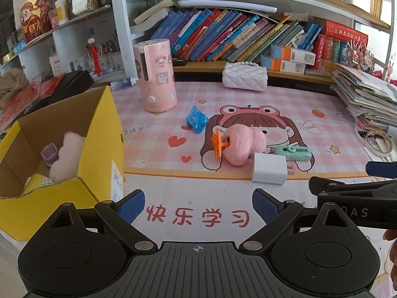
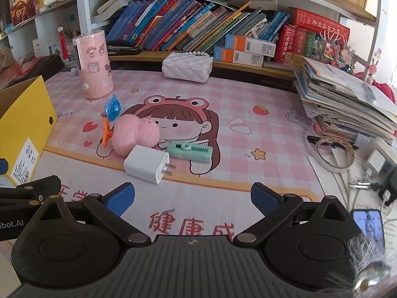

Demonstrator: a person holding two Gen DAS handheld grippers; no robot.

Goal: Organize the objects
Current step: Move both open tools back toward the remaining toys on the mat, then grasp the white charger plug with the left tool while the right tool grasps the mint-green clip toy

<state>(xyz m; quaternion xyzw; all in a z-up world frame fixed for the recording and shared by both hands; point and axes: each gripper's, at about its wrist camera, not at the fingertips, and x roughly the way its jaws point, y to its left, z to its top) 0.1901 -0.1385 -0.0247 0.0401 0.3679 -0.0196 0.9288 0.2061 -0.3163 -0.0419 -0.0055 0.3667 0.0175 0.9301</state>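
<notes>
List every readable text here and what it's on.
"快乐学习": mat, near edge.
"健康成": same mat, cut off.
"DAY": mat, partly hidden by box.
"bot.AI": left gripper's arm, partial.
"DAS": right gripper's arm, partial.
Book spines, box label: too small.

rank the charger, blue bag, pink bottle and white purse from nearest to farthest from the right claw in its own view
1. charger, just ahead of the right claw, slightly left
2. blue bag, further back on the left
3. pink bottle, behind the bag
4. white purse, at the shelf's foot
</notes>
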